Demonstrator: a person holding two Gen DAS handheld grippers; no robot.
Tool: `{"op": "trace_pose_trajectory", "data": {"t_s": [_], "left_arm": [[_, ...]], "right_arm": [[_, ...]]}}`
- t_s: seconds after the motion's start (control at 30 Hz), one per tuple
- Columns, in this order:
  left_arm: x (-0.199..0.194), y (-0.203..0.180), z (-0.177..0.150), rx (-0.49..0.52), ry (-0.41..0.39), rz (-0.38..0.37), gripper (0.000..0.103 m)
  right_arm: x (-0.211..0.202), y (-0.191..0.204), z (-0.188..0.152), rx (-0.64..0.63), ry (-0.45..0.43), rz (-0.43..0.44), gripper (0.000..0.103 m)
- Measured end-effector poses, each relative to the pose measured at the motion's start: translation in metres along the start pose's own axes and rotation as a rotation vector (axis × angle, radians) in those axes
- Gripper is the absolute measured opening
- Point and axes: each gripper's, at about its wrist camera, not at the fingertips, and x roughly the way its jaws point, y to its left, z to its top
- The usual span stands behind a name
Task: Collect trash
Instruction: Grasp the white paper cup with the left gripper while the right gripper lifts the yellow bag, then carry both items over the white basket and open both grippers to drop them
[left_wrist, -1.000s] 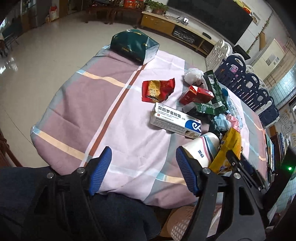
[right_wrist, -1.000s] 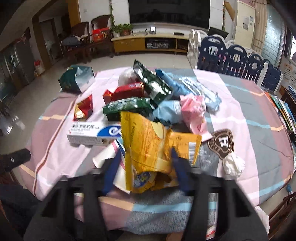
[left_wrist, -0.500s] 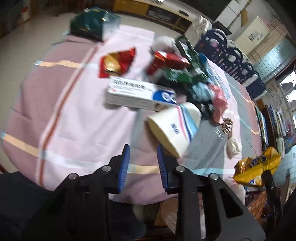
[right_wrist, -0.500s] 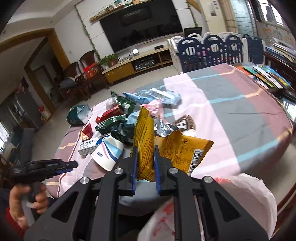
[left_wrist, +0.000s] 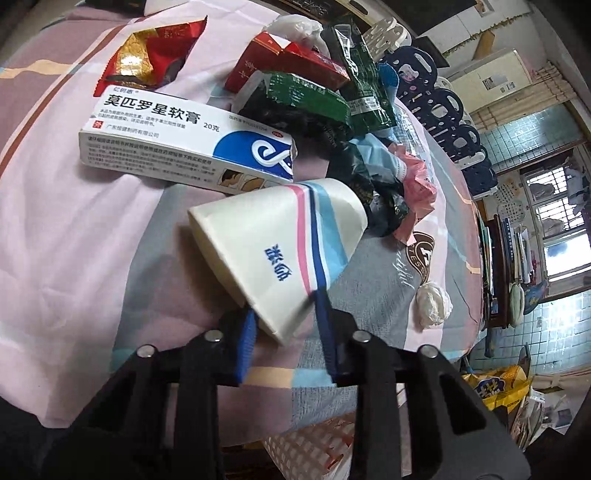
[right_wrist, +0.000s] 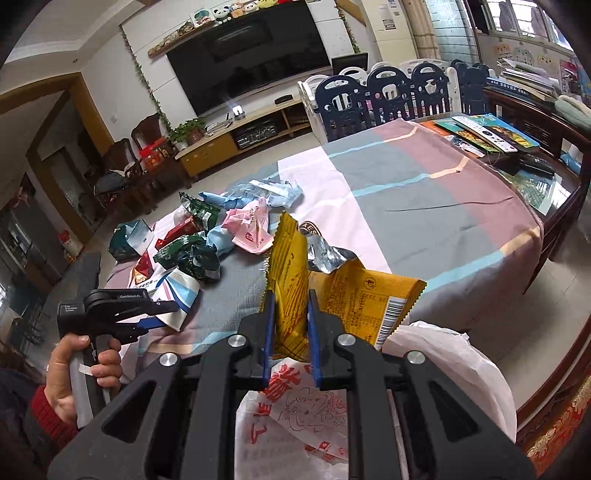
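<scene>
**A:** Item one — paper cup (left_wrist: 280, 254). Where is it, and what has changed?

**B:** Centre of the left wrist view, lying on its side on the striped tablecloth (left_wrist: 92, 229), just below the white ointment box (left_wrist: 184, 146). A second ago the left gripper (left_wrist: 284, 338) stood wide and clear of it; its jaws have just been closing, and the blue pads now pinch the cup's lower edge between them — narrow gap, cup held.

**A:** Item two — yellow snack wrapper (right_wrist: 295, 273).

**B:** Centre of the right wrist view, clamped upright in the right gripper (right_wrist: 290, 325), jaws nearly together on the folded foil. A second ago it lay on the table among the pile; it now hangs over the white plastic bag (right_wrist: 436, 354) at the lower right.

**A:** Meaning for the task?

**B:** Likely one piece ready to drop, a second just gripped. The remaining pile (right_wrist: 207, 236) — green, red, pink and blue wrappers at left centre — is not yet collected.
</scene>
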Motion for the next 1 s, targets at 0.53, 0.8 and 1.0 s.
{"op": "trace_pose_trajectory", "data": {"t_s": [0.53,0.8,1.0], "left_arm": [[-0.094,-0.051,-0.048,0.248,-0.1,-0.105,0.004],[-0.11,-0.135,-0.145,0.611,0.038,-0.253,0.004],[-0.074,-0.154,-0.194,0.722,0.249,-0.302,0.008]], "right_arm": [[-0.057,0.031,-0.01,-0.113,-0.022,-0.081,0.017],[-0.094,-0.009,-0.029,-0.072,0.084,-0.238,0.024],[-0.126,-0.042,-0.028,0.111,0.016,-0.331,0.066]]}}
